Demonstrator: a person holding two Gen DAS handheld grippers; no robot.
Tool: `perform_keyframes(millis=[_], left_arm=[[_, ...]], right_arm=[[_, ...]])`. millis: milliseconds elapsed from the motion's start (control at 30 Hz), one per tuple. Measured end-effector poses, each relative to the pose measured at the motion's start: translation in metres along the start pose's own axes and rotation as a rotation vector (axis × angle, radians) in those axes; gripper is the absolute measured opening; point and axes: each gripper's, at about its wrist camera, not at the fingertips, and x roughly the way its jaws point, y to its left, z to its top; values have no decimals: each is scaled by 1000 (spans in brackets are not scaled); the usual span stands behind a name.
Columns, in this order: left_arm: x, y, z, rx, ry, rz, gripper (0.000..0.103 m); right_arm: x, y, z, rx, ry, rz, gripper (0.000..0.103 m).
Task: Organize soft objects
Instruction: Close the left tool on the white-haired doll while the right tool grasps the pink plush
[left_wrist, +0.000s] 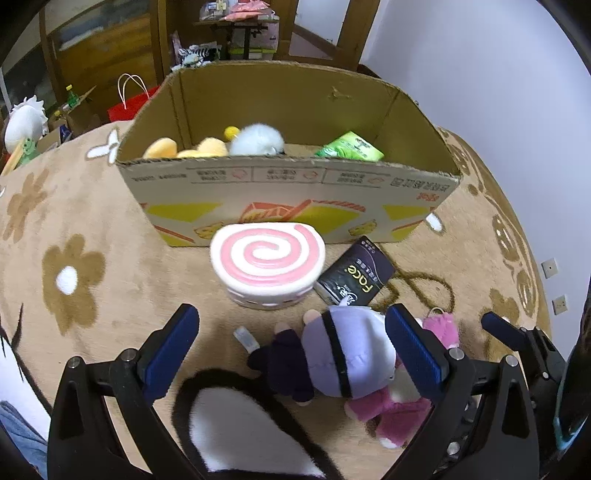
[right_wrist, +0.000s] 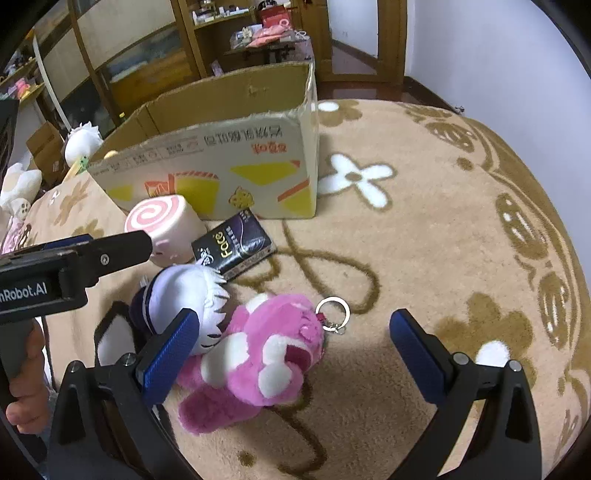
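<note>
An open cardboard box (left_wrist: 288, 184) (right_wrist: 221, 162) stands on the rug and holds yellow and white plush toys (left_wrist: 255, 142) and a green pack (left_wrist: 351, 147). In front of it lie a pink swirl roll cushion (left_wrist: 267, 262) (right_wrist: 162, 221), a black tissue pack (left_wrist: 354, 275) (right_wrist: 234, 247), a white-haired doll in dark clothes (left_wrist: 332, 354) (right_wrist: 184, 295) and a pink plush bear (left_wrist: 399, 406) (right_wrist: 258, 362) with a key ring (right_wrist: 332, 312). My left gripper (left_wrist: 291, 347) is open, its fingers either side of the doll. My right gripper (right_wrist: 295, 350) is open around the pink bear.
A round beige rug with flower patterns (right_wrist: 424, 240) covers the floor. White plush toys (right_wrist: 81, 142) and a red bag (left_wrist: 129, 105) lie beyond the rug on the left. Wooden furniture (right_wrist: 147, 55) stands behind the box. A white wall (right_wrist: 498, 55) is on the right.
</note>
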Motion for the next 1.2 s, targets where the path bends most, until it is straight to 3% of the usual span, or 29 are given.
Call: perform_keyframes(millis=[833,1200], left_arm=[[41,-36,-13,84,148,-40,100],[60,-47,-18,108,176,27,100]], right_arm=[[27,6,-6,-12,126,34,103],[27,12,-9,-22,136,78,84]])
